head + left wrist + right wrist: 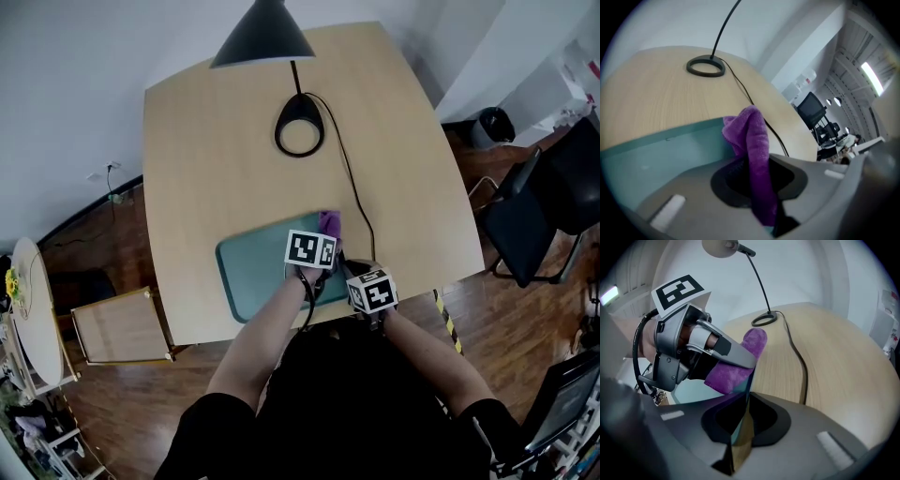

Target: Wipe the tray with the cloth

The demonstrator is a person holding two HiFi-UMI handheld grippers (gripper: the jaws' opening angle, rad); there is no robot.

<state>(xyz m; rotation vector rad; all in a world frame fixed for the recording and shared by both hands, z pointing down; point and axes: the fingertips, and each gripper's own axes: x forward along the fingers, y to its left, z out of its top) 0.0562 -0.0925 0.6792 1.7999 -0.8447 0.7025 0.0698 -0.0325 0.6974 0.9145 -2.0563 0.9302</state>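
Wiping is judged under way at the far right corner of the teal tray (253, 270). For a sound pass, the purple cloth (752, 136) should be pressed flat on the tray floor and drawn in overlapping strokes, kept clear of the lamp cable (356, 197).

Left gripper (757, 187): jaws nearly together, clamped on the cloth, whose bunched end stands at the tray's far wall.

Right gripper (738, 437): jaws closed on the tray's near right rim, so the tray is held steady.
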